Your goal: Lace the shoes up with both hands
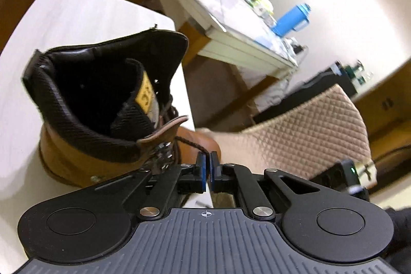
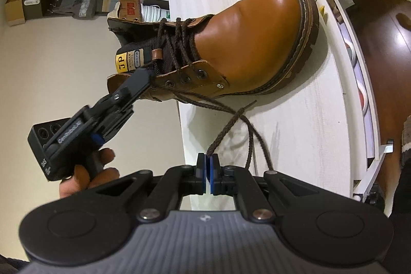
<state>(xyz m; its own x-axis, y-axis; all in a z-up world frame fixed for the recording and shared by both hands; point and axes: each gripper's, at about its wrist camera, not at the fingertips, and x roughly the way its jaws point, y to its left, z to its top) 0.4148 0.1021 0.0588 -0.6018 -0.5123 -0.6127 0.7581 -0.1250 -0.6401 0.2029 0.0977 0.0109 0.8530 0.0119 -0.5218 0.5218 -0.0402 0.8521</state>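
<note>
Pinching a brown lace end (image 2: 226,132), the right gripper (image 2: 207,158) sits low centre in the right wrist view, blue pads clamped together on the lace tip, which rises up and to the right toward the boot (image 2: 246,40). A second loose lace strand (image 2: 259,143) crosses it and trails down to the right of the pads. In that same view the left gripper (image 2: 146,73) comes in from the lower left, held by a hand (image 2: 87,176), its black fingers closed tight at the boot's near eyelet row just below the tongue label; what exactly they pinch is hidden there. In the left wrist view the left gripper (image 1: 207,156) shows at lower centre, pads nearly together with a thin dark lace (image 1: 191,143) running from the eyelets down into the gap, so it looks clenched on that lace. The tan leather boot (image 1: 108,104) fills the left centre of that view, collar open toward the camera, yellow tongue label showing. It stands upright on the white table (image 2: 295,125), toe toward the upper right of the right wrist view, near the table's far edge. Behind, in the left wrist view: a quilted chair back (image 1: 308,132) at right, a second table (image 1: 218,4) with a blue jug (image 1: 290,19) at upper centre.
</note>
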